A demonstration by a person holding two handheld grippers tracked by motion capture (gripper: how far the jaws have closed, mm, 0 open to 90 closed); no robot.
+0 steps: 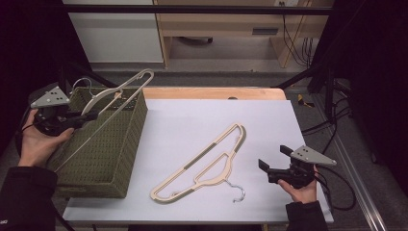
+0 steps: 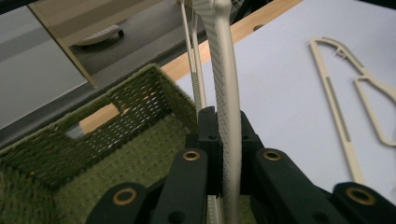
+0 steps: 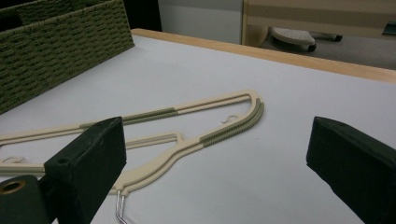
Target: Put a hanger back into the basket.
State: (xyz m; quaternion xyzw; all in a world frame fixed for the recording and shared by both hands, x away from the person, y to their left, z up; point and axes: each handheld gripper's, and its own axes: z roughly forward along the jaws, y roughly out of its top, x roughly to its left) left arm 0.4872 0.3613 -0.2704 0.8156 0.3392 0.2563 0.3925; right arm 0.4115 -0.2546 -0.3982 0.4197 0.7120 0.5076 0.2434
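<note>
White paper covers the table (image 1: 192, 115). Over the green wicker basket (image 1: 126, 159), the left gripper (image 1: 91, 116) clamps a cream hanger (image 1: 126, 85), probably ready to lower in. The right gripper (image 1: 274, 161), jaws spread, must next take the second hanger (image 1: 202, 161) lying beside it.

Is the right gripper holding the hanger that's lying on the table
No, the right gripper has its fingers wide apart, with the hanger on the table lying untouched beyond them.

On the worktop (image 1: 192, 115), the basket (image 1: 125, 144) stands left, one hanger (image 1: 204, 163) lies right of it, another hanger (image 1: 118, 94) leans inside it.
</note>
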